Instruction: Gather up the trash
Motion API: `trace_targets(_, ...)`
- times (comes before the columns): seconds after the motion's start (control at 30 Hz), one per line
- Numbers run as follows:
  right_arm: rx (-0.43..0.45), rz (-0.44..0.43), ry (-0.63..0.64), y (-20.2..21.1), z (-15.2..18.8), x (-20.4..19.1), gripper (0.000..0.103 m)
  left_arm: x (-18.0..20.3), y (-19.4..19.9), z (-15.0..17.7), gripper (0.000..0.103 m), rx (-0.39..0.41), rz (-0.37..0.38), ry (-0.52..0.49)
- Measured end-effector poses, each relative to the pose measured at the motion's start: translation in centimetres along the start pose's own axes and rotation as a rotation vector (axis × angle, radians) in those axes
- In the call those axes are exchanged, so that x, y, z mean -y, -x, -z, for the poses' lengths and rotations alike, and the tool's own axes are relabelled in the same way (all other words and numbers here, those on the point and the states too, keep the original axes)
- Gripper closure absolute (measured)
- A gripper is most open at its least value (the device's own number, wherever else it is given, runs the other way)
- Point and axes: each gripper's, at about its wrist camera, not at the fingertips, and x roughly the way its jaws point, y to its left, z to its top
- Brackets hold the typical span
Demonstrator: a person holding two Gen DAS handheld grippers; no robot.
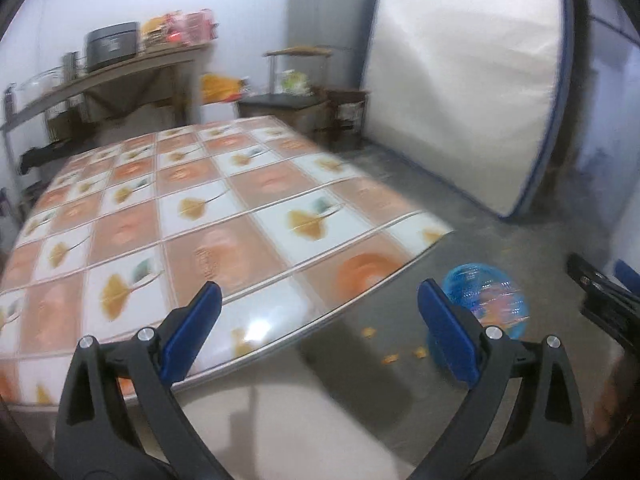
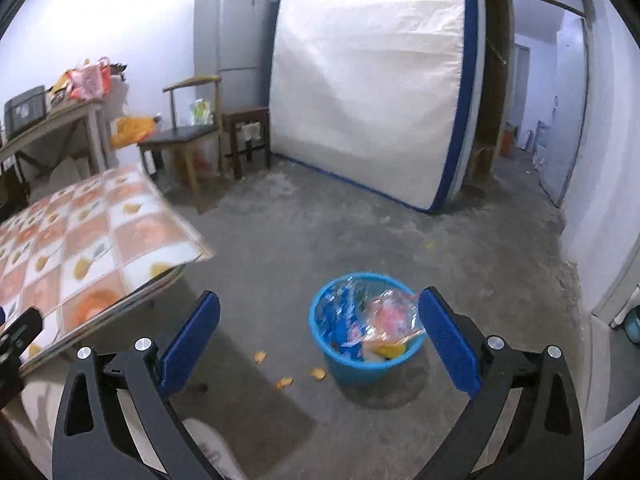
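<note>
Looking out from the claws: both are up in the air, pointing down a bit.
Left claw [image 1: 318, 312]: its two blue fingers [image 1: 192, 332] stand wide apart with nothing between them. It hangs over the near edge of the desk.
Right claw [image 2: 320, 320]: spread wide too, gripping nothing. It hangs over the floor, and the bucket shows between its fingers, far below.
Other claw seen: a black bit of the right claw pokes in at the right edge of the left view.
Bucket [image 2: 360, 364]: blue and round, standing on the floor just off the desk's corner. It has a clear bag inside.
Trash [image 2: 384, 320]: pink, blue and yellow wrappers lie in the bucket, piled up to the rim.
Scraps [image 2: 285, 382]: a few small orange bits lie on the floor, just beside the bucket on its left.
Desk [image 1: 240, 208]: covered with a shiny cloth of orange and white squares with yellow leaves on it.
Floor [image 2: 320, 232]: grey and rough, with pale patches.
Mattress [image 2: 368, 80]: big and white with blue edges, standing up against the far wall.
Fridge [image 2: 234, 36]: tall and grey, in the corner left of the mattress.
Chair [image 2: 184, 132]: wood with a dark seat, in front of the fridge.
Shelf [image 1: 104, 76]: along the left wall past the desk, with a dark box and bright bags on top.
</note>
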Motion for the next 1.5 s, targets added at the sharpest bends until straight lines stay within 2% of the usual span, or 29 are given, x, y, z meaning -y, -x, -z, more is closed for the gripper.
trace_targets(0.07,-0.015,0.006,-0.007,0.6,1.1,-0.9,0.006,-0.5,0.3,0.6,0.008,-0.013,-0.027,0.013)
trace_targets(0.17,-0.019,0.022,-0.008,1.6,3.0,-1.8,0.006,-0.6,0.9,1.7,0.008,-0.026,-0.006,0.015)
trace_targets(0.3,-0.086,0.026,-0.018,1.8,4.8,-2.6,0.006,0.1,0.7,2.4,0.008,-0.098,0.005,-0.019)
trace_targets(0.37,-0.093,0.041,-0.001,2.1,5.2,-3.0,0.006,0.8,0.5,2.6,0.008,-0.101,0.013,-0.042)
trace_targets(0.53,-0.034,0.108,0.015,3.2,5.1,-2.4,0.006,2.8,1.5,3.2,0.008,-0.075,0.070,-0.120)
trace_targets(0.7,-0.001,0.148,0.003,4.3,5.0,-1.9,0.006,3.8,2.1,3.5,0.008,-0.070,0.086,-0.156)
trace_targets(1.07,-0.051,0.156,-0.011,3.6,5.2,-1.6,0.006,3.1,2.0,3.3,0.008,-0.083,0.079,-0.121)
trace_targets(1.5,-0.036,0.156,-0.006,3.8,5.0,-1.7,0.006,1.6,1.8,3.0,0.008,-0.079,0.041,-0.057)
